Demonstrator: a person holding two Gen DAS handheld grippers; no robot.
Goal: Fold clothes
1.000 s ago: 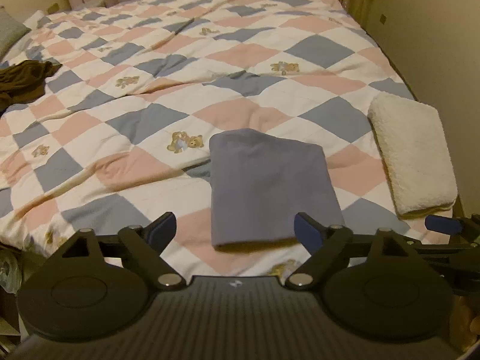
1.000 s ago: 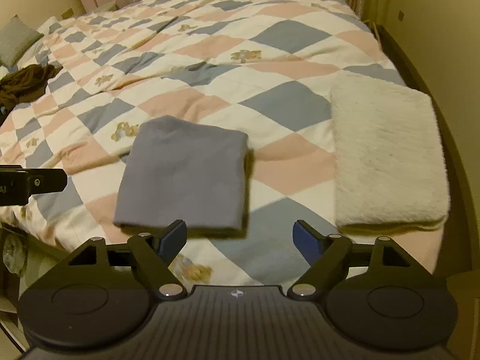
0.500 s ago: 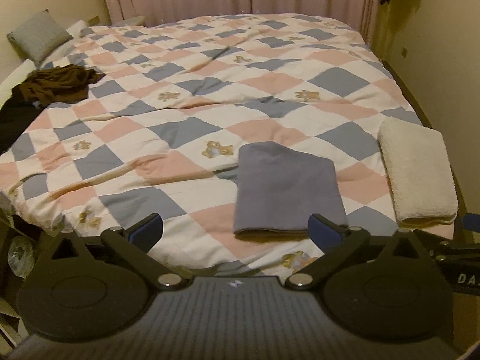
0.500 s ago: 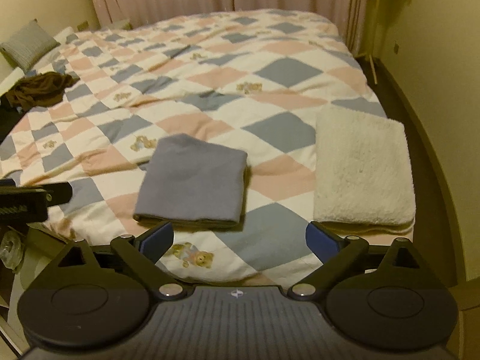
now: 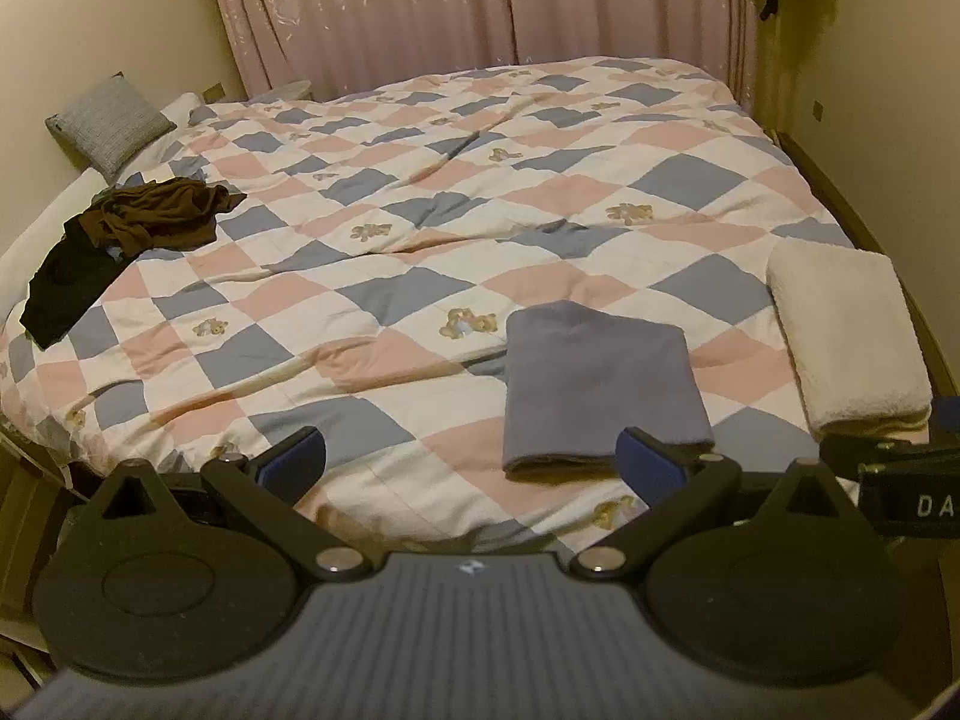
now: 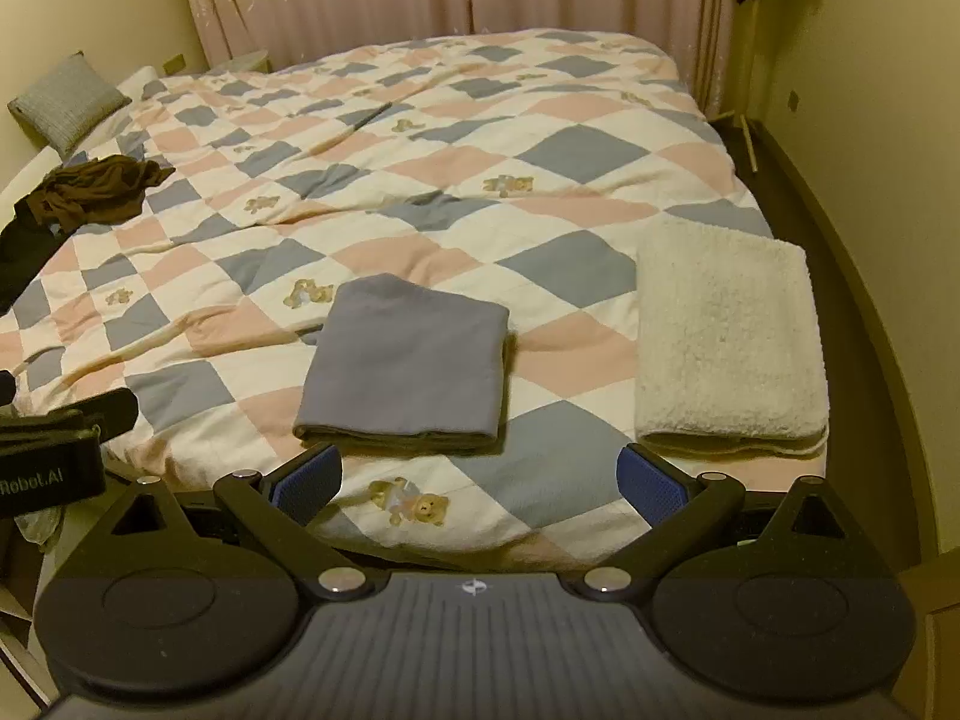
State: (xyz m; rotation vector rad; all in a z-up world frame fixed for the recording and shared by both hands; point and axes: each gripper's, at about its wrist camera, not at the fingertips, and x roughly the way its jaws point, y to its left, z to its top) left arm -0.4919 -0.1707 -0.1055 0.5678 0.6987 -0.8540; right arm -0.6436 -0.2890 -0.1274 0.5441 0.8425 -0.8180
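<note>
blue-grey folded garment (image 6: 408, 360) is laid near the bed's (image 5: 420, 276) front edge, white fleece (image 6: 726, 330) at its right edge. left gripper (image 5: 474, 462) and right gripper (image 6: 480, 483) are spread wide, empty. dark clothes (image 5: 150, 216), possibly unfolded, lie far left.

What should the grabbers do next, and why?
Probably reach toward the crumpled brown garment at the far left of the bed. The blue cloth and white fleece already lie folded, and both the left gripper and right gripper are open and empty.
</note>
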